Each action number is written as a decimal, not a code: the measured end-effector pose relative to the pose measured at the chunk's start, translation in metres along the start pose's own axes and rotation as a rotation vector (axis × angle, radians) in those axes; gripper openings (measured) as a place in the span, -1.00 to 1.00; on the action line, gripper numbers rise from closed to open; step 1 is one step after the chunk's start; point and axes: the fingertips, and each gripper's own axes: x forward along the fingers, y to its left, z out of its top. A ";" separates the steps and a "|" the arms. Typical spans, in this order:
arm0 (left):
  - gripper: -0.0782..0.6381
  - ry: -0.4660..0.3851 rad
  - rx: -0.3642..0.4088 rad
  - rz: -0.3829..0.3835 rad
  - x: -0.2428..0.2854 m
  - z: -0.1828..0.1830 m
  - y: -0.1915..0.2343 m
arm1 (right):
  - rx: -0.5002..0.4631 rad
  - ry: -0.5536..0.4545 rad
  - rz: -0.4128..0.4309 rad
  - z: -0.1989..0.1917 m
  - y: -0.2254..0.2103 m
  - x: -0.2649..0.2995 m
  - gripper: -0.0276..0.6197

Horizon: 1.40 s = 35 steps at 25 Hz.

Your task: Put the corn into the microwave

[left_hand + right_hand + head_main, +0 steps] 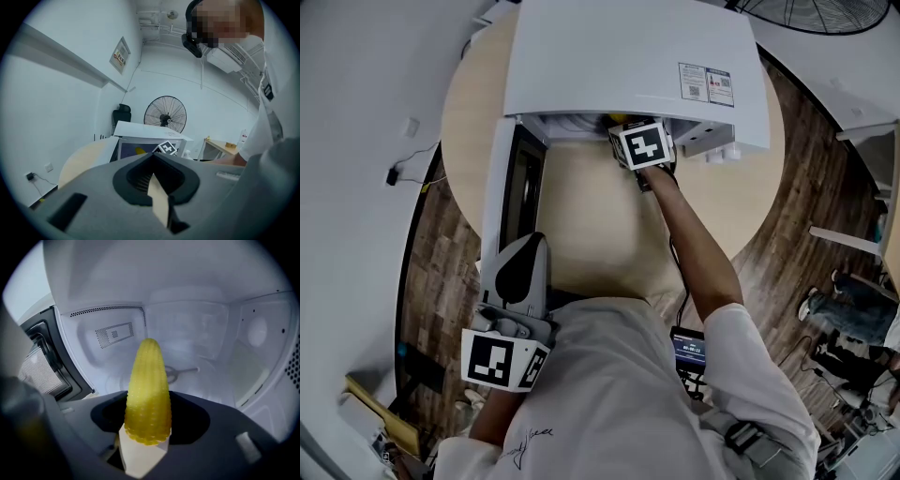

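From the head view, the roof of the microwave (619,66) and the marker cube (642,145) hide the corn and the jaws of the right gripper (144,453). Its own view shows these jaws closed on the thick end of the corn (147,390). The corn's tip points into the microwave's white inside. The left gripper (157,197) has its jaws together with nothing between them, and it is near the person's body.
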 end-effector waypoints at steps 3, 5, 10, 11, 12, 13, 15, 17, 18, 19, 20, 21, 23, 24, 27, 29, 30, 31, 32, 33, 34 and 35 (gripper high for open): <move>-0.82 0.001 -0.001 -0.002 0.000 0.000 0.001 | -0.029 0.006 -0.001 0.001 0.001 0.003 -0.11; -0.82 0.001 -0.004 -0.003 0.001 -0.001 0.001 | -0.048 0.014 -0.001 -0.001 0.001 0.005 -0.11; -0.82 0.004 -0.008 -0.003 0.002 -0.002 0.001 | -0.076 -0.003 0.000 0.002 0.004 0.010 -0.11; -0.82 0.003 -0.008 -0.003 0.001 -0.002 0.001 | -0.082 -0.008 -0.005 0.002 0.004 0.011 -0.11; -0.82 0.002 -0.009 -0.003 0.001 -0.002 0.001 | -0.083 -0.012 -0.008 0.003 0.004 0.011 -0.11; -0.82 0.001 -0.009 -0.002 0.001 -0.002 0.002 | -0.079 -0.015 -0.007 0.003 0.005 0.012 -0.11; -0.82 0.000 -0.010 -0.002 0.000 -0.002 0.002 | -0.073 -0.021 -0.006 0.003 0.007 0.012 -0.11; -0.82 -0.001 -0.010 0.000 0.000 -0.001 0.002 | -0.081 -0.033 -0.009 0.004 0.007 0.012 -0.11; -0.82 -0.002 -0.009 0.000 -0.001 -0.001 0.002 | -0.090 -0.042 -0.011 0.005 0.006 0.012 -0.11; -0.82 -0.002 -0.009 0.001 -0.001 -0.001 0.001 | -0.098 -0.052 -0.014 0.006 0.006 0.012 -0.11; -0.82 -0.003 -0.009 0.001 -0.002 -0.001 0.001 | -0.104 -0.058 -0.016 0.006 0.006 0.012 -0.11; -0.82 -0.004 -0.008 0.001 -0.003 -0.001 0.000 | -0.107 -0.061 -0.019 0.006 0.006 0.011 -0.11; -0.82 -0.007 -0.007 0.002 -0.004 -0.001 -0.001 | -0.112 -0.065 -0.024 0.005 0.006 0.011 -0.10; -0.82 -0.008 -0.007 0.002 -0.005 -0.001 -0.002 | -0.116 -0.068 -0.029 0.005 0.006 0.010 -0.10; -0.82 -0.009 -0.004 0.005 -0.007 -0.001 -0.003 | -0.118 -0.073 -0.043 0.006 0.005 0.010 -0.08; -0.82 -0.009 -0.002 0.008 -0.008 -0.001 -0.004 | -0.110 -0.077 -0.043 0.007 0.006 0.010 -0.05; -0.82 -0.009 -0.001 0.009 -0.009 -0.002 -0.005 | -0.106 -0.079 -0.045 0.007 0.006 0.011 -0.04; -0.82 -0.010 0.000 0.010 -0.009 -0.002 -0.005 | -0.104 -0.081 -0.049 0.007 0.005 0.011 0.00; -0.82 -0.011 0.001 0.010 -0.010 -0.002 -0.006 | -0.105 -0.083 -0.056 0.007 0.003 0.011 0.04; -0.82 -0.012 0.002 0.010 -0.011 -0.001 -0.007 | -0.106 -0.084 -0.063 0.007 0.002 0.011 0.06; -0.82 -0.013 0.003 0.009 -0.011 -0.001 -0.008 | -0.107 -0.085 -0.069 0.007 0.001 0.010 0.08; -0.82 -0.015 0.004 0.008 -0.012 0.000 -0.009 | -0.106 -0.085 -0.074 0.007 0.001 0.009 0.08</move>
